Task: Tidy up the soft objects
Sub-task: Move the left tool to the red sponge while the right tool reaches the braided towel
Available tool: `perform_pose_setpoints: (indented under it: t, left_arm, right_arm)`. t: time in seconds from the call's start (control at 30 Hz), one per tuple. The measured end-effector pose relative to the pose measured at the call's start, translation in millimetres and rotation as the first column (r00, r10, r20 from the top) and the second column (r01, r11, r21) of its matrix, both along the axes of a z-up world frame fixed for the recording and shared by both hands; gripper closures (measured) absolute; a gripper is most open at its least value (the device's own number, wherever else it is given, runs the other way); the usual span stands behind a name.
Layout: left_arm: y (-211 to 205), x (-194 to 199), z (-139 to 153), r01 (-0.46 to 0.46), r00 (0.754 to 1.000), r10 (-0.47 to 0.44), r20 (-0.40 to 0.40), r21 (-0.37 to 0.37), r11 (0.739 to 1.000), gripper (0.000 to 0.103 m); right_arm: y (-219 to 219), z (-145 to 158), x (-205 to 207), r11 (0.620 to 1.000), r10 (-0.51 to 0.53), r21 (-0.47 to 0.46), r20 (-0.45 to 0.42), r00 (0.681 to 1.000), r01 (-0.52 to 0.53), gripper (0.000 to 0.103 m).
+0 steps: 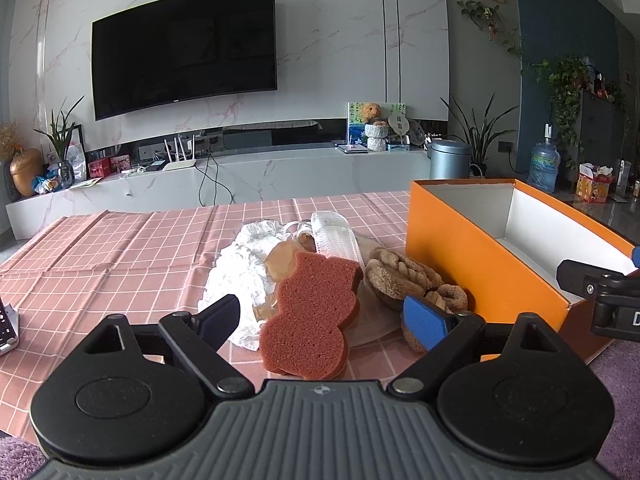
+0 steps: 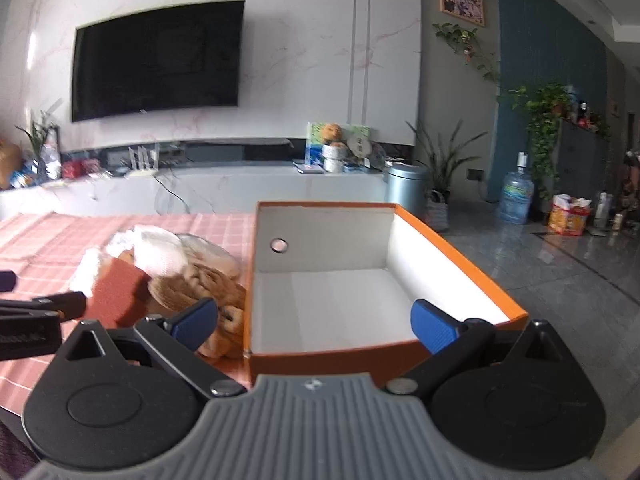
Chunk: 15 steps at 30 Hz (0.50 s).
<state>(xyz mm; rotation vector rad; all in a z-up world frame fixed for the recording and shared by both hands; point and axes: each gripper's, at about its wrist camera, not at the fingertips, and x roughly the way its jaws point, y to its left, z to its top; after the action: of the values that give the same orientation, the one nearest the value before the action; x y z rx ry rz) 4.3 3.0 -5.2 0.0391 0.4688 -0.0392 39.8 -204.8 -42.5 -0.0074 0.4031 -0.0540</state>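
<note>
brown plush (image 1: 404, 276) partly hidden behind left gripper (image 1: 324, 320), right gripper (image 2: 314, 324) blurred over orange box (image 2: 320, 356), both jaws spread wide, red sponge (image 1: 312, 312) between left fingers, ungripped

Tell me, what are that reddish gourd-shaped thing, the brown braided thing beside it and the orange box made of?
The reddish gourd-shaped piece looks like open-cell foam sponge: matte, with a pitted, porous face. The brown braided item seems to be plush or terry fabric, judging by its fuzzy twisted strands. The orange box appears to be cardboard: thin stiff walls, smooth orange outside, plain white inside.
</note>
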Motion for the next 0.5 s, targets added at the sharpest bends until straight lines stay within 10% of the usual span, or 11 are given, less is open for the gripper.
perform_pose_setpoints:
  t: [0.5]
  left_arm:
    - [28, 33, 5, 0.124, 0.986, -0.133, -0.098, -0.085, 0.989, 0.013]
  right_arm:
    - [41, 11, 29, 0.915, 0.344, -0.215, -0.020, 0.939, -0.340, 0.003]
